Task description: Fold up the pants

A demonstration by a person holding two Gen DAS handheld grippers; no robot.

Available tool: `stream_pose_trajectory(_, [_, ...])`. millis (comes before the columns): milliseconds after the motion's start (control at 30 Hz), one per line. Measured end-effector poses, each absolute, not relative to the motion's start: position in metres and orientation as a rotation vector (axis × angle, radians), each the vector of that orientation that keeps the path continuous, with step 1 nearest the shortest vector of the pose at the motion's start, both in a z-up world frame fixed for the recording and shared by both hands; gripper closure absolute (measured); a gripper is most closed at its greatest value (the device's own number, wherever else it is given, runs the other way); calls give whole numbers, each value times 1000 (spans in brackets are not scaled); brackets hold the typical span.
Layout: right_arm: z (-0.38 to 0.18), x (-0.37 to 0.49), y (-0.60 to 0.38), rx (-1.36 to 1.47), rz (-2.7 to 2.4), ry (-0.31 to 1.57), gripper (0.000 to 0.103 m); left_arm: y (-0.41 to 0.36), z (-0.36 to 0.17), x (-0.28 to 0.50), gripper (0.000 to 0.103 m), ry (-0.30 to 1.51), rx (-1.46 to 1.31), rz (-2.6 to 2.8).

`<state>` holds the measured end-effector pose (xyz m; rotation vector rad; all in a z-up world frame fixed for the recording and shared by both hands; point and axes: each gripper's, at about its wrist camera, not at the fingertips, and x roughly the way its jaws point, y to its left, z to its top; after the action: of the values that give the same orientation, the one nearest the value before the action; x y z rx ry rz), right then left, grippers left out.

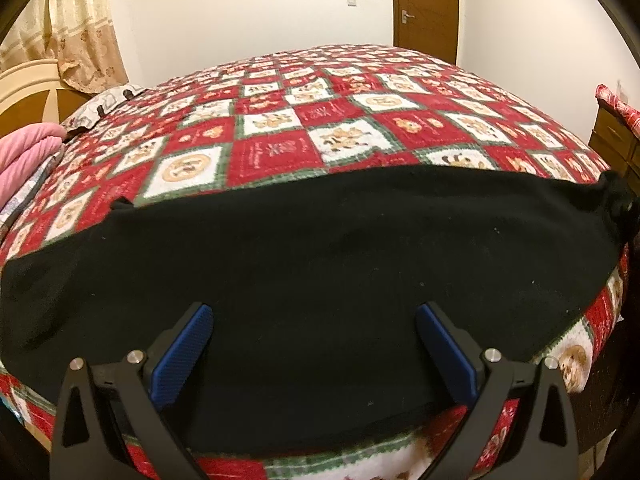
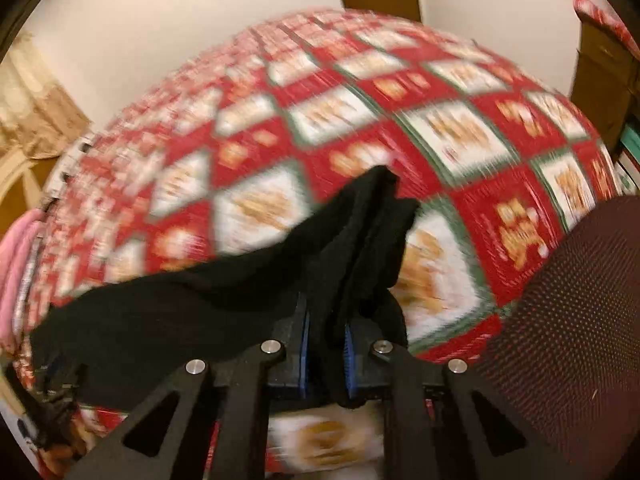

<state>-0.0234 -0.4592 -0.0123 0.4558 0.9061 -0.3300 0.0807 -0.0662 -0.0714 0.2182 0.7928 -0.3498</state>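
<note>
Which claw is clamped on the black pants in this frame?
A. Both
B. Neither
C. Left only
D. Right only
D. In the right wrist view the right claw has its blue pads closed on a bunched end of the black pants, while the left claw is spread wide open over the flat fabric, gripping nothing.

One pair of black pants point(image 1: 320, 248) — one quilt point(image 1: 280, 140), two grippers, one door point(image 1: 426, 4).
</note>
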Motion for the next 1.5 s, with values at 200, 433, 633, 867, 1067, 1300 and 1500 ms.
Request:
stream_pose_trajectory(200, [33,7,-361,355,-85,849,89,-44,-56,82,0,731,202,-314])
stream_pose_trajectory(433, [-12,55,-242,250,141,919,89,0,-56,95,0,751,110,-215])
stream_pose_trajectory(633, [-47,66,-181,169,230,927,58,18,-61,99,0,766,84,-179])
stream_pose_trajectory(867, [-7,29,-206,380,460,720,52,21,-63,99,0,771,77,-183])
stream_pose_trajectory(1067, [-18,26,-253,398,227,733,82,11,-66,97,0,781,95,-202])
stream_pose_trajectory(1300, [-70,56,-195,350,315,840,82,4,-66,94,0,795,95,-199])
stream_pose_trajectory(1500, [-71,61,-163,264,392,783,66,2,-53,85,0,734,155,-192])
